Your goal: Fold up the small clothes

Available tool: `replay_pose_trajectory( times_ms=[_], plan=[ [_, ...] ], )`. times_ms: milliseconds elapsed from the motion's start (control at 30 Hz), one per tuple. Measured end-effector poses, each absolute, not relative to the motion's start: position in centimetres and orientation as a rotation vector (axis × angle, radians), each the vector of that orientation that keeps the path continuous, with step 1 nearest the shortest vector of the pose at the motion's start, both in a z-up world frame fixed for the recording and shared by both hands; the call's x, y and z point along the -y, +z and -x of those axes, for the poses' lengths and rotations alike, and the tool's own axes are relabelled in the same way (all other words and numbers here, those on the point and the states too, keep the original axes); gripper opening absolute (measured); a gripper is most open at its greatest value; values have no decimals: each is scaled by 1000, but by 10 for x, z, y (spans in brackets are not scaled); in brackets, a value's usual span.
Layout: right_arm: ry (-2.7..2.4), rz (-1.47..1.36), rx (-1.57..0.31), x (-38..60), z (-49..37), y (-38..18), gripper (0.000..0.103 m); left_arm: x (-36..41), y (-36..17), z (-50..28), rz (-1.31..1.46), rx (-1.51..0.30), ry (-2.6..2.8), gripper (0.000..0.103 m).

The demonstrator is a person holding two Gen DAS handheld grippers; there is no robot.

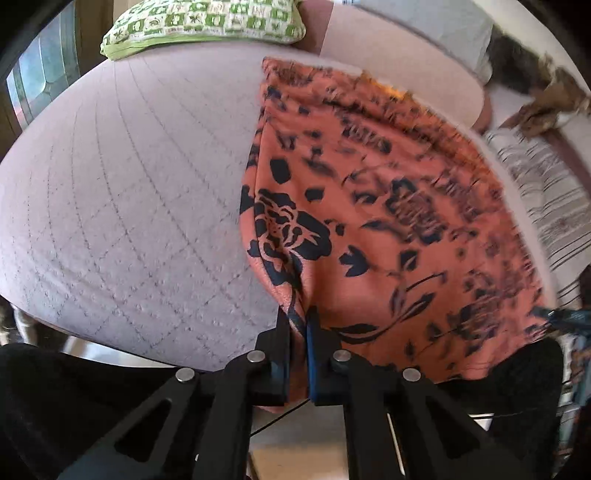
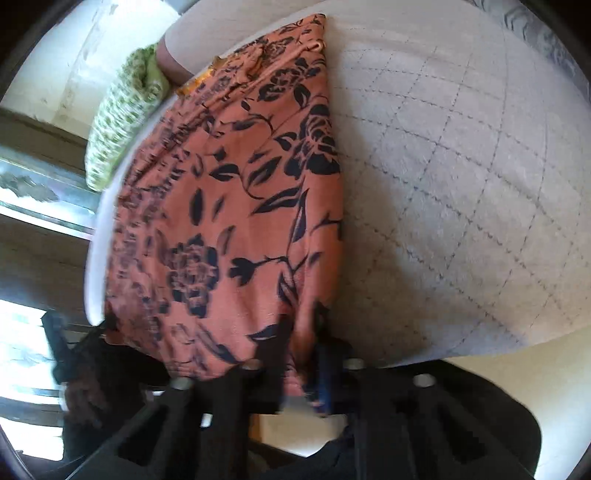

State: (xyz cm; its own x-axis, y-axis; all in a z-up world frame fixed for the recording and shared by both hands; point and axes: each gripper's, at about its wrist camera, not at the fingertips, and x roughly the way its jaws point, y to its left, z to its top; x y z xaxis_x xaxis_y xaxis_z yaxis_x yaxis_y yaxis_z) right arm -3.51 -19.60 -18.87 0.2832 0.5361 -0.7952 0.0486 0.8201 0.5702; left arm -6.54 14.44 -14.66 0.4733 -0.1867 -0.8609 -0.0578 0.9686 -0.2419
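Observation:
An orange garment with a black flower print (image 1: 369, 206) lies on a pale quilted bed (image 1: 122, 184), stretched between both grippers. My left gripper (image 1: 298, 321) is shut on its near left corner at the bed's front edge. In the right wrist view the same garment (image 2: 229, 221) runs away from me, and my right gripper (image 2: 303, 332) is shut on its near right corner. The other gripper (image 2: 74, 347) shows dark at the garment's near left corner. The garment's far edge reaches toward the back of the bed.
A green and white patterned pillow (image 1: 207, 22) lies at the far side of the bed, also seen in the right wrist view (image 2: 125, 110). A striped cloth (image 1: 546, 192) and a brown cloth (image 1: 546, 103) lie to the right. The quilted cover (image 2: 461, 184) spreads right of the garment.

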Motion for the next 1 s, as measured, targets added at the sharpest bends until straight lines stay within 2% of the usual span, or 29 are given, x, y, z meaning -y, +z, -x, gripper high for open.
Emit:
replay_pose_trajectory(
  times_ms=[133,267,333,467,567,633,667,733,767,800,833,900,1000],
  plan=[
    [435,-671,-1172,211,41,-168,8,-157,-133,66,301,-1071,-109,6],
    [443,-721,-1216,210,29,-183,7,-157,-151,55,301,-1199,-107,6],
    [478,-764,-1203,211,24,-179,7,-160,-131,48,325,-1166,-144,6],
    [582,-872,-1035,226,-15,-135,7,-169,-65,11,402,-1027,-236,6],
    [632,-901,-887,240,-82,-89,7,-177,-18,-44,448,-913,-294,8],
    [626,-927,-817,247,-133,-72,7,-188,-5,-95,488,-857,-281,12],
    [585,-946,-791,253,-167,-70,8,-195,-6,-117,508,-837,-249,20],
    [523,-988,-775,258,-216,-82,13,-208,-27,-175,518,-799,-160,54],
    [481,-993,-792,259,-247,-98,32,-210,-41,-196,496,-824,-102,87],
    [422,-998,-828,257,-262,-113,78,-215,-67,-219,451,-888,10,85],
    [337,-980,-878,255,-272,-128,93,-219,-85,-228,427,-920,76,84],
    [282,-951,-858,251,-265,-146,94,-227,-115,-224,464,-963,125,84],
    [243,-830,-858,244,-229,-154,94,-232,-123,-189,469,-947,115,85]
  ],
)
